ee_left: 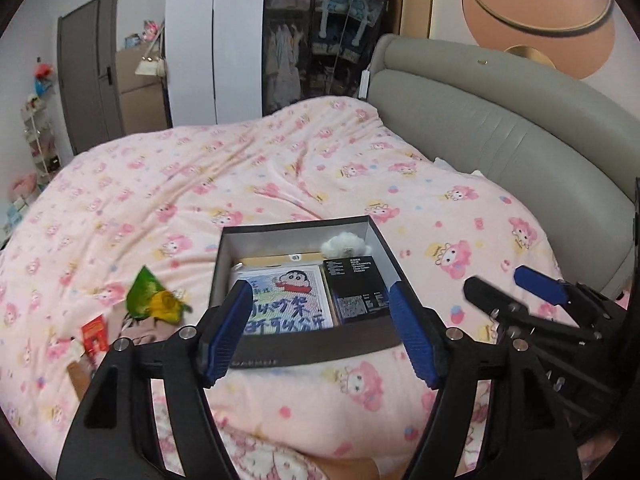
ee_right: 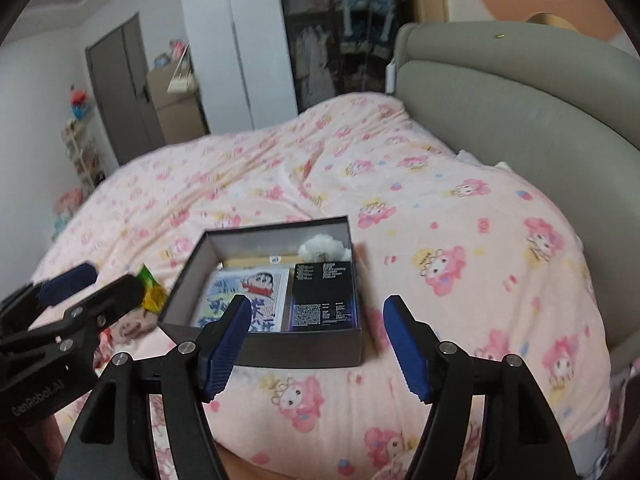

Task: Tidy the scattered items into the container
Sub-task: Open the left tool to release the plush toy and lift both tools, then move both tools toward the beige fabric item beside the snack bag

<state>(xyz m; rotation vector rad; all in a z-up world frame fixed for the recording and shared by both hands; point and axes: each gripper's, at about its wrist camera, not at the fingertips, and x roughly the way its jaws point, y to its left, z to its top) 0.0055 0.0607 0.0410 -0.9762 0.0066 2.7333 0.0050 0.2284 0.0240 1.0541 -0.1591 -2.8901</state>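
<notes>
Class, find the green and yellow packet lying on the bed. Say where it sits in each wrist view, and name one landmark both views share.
Left wrist view: green and yellow packet at lower left, left of the open box.
Right wrist view: the packet sits left of centre, by the box's left wall, partly behind the other gripper.
Shared landmark: the white fluffy ball in the box's far right corner.

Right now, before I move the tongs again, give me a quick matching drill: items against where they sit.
Items:
1. cartoon picture
2. black carton
3. white fluffy ball
4. green-yellow wrapper

Places:
A. box, far right corner
B. on the blanket, left of the box
C. box, left half
D. box, right half

Pairs: 1-C, 2-D, 3-A, 4-B. The box is open.
</notes>
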